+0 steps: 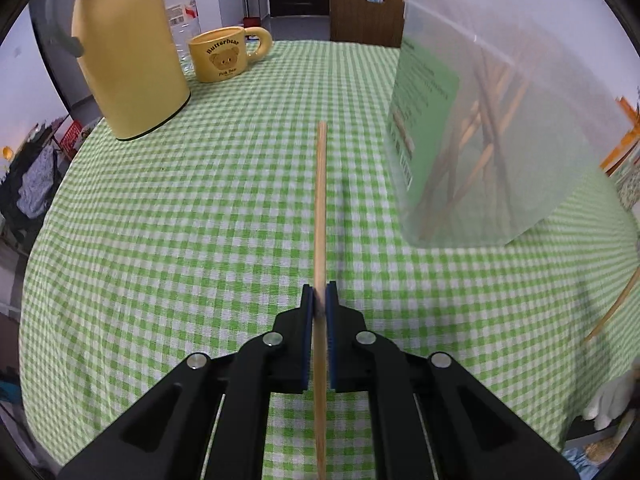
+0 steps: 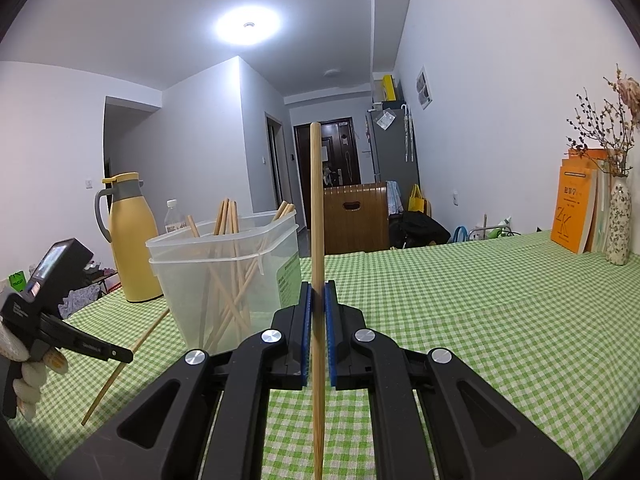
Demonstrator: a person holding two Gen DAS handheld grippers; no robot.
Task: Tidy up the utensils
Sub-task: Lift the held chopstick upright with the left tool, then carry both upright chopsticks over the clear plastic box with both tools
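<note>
While both of my grippers are clamped, each has its own wooden chopstick pinched between the blue pads. My left gripper (image 1: pixel 319 292) points steeply down at the green checked tablecloth (image 1: pixel 180 220), and its chopstick (image 1: pixel 321 200) runs straight toward twelve o'clock in that wrist view, its far tip over the cloth. At two o'clock from that tip stands the clear plastic container (image 1: pixel 492 120), blurred, with more chopsticks leaning inside and a green label on the near wall. At ten o'clock I see the yellow thermos (image 1: pixel 128 52), then a yellow bear mug (image 1: pixel 224 54) just to its right, and a clear water bottle (image 1: pixel 182 8) behind them.

My right gripper (image 2: pixel 319 292) sits nearly level, and its chopstick (image 2: pixel 317 220) stands upright in that wrist view, rising well above the pads. From there the container (image 2: pixel 228 276) is at ten o'clock, with its bundle of chopsticks (image 2: pixel 230 216) poking over the rim. My left gripper shows at nine o'clock in that view, in a white-gloved hand (image 2: pixel 24 360), with its chopstick slanting down toward seven o'clock. Orange books (image 2: pixel 572 208) and a flowered vase (image 2: pixel 619 224) stand at three o'clock against the wall.
</note>
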